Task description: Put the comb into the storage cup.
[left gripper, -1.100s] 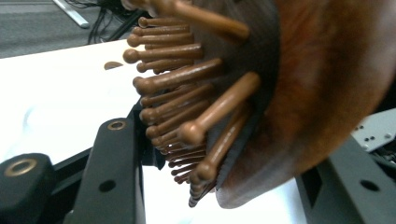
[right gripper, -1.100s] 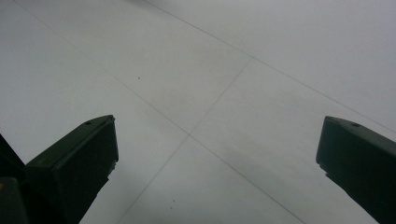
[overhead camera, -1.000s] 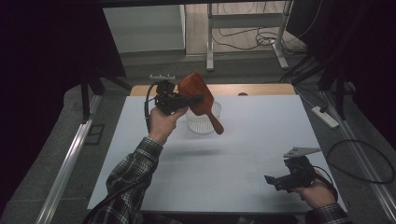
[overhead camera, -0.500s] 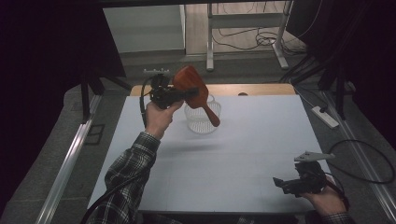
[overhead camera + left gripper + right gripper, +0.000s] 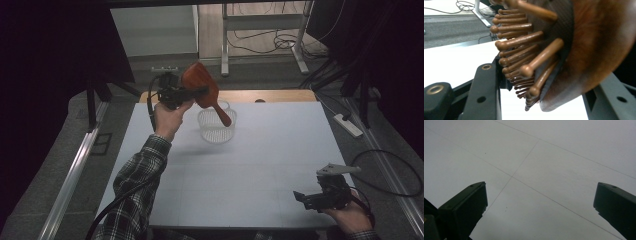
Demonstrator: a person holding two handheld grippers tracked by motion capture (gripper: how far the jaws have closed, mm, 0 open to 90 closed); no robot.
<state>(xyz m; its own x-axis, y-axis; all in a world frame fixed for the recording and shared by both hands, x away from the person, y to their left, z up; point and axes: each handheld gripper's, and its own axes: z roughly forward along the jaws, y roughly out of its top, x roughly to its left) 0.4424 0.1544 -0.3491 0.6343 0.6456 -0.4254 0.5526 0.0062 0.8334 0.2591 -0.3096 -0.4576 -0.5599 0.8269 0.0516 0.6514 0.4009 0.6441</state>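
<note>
Lifted higher and carried back since a second ago — wooden hairbrush (image 5: 201, 86), clamped by its head in left gripper (image 5: 186, 93), handle already over clear mesh basket (image 5: 217, 121). Better lowered handle-first, slowly. Right gripper (image 5: 311, 198) — wide open, idle near table (image 5: 260, 165) edge.

One wooden hairbrush (image 5: 201, 86), raised at far left. One clear mesh basket (image 5: 217, 126), far centre on one white table (image 5: 260, 165). Two grippers: left gripper (image 5: 186, 93) far left, right gripper (image 5: 303, 197) near right.
</note>
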